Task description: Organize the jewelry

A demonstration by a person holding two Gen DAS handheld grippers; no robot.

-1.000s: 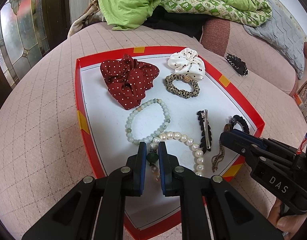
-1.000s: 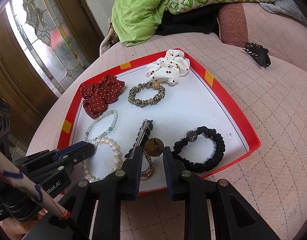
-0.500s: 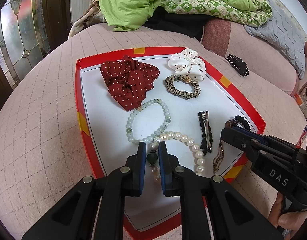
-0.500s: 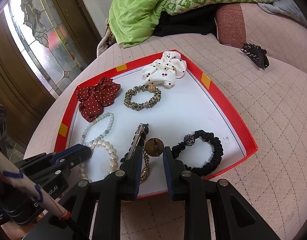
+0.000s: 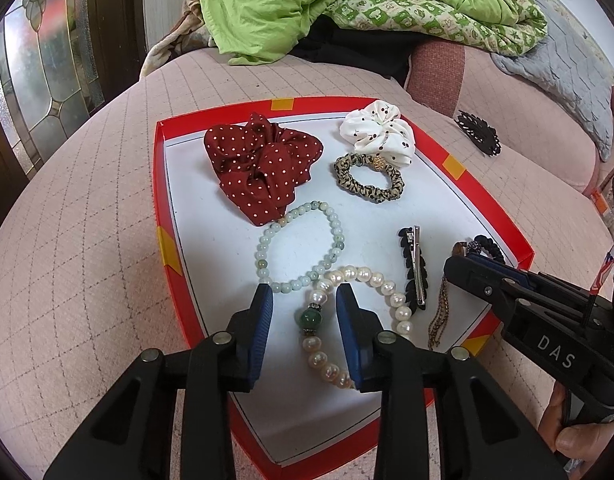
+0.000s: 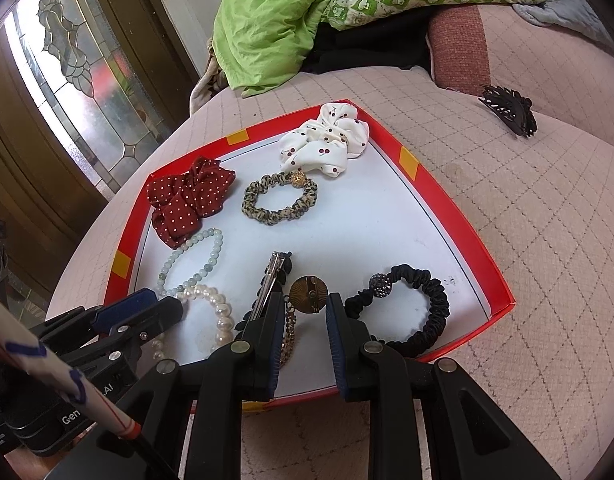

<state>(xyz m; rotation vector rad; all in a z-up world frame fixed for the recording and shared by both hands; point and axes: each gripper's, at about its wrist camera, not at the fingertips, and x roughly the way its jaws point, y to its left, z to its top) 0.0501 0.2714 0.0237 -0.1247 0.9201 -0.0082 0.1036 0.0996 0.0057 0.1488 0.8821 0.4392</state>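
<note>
Pink quilted cushion (image 5: pixel 87 240) under red-rimmed tray (image 5: pixel 160 184), leaded-glass door (image 5: pixel 39 64) behind

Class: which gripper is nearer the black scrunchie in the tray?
Right. The right gripper sits just beside the black scrunchie; the left gripper straddles the pearl bracelet, farther away.

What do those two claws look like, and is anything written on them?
Both are black plastic with silver rivets. The left claw and right claw have ribbed blue pads. White letters "DAS" mark the right one's side.
</note>
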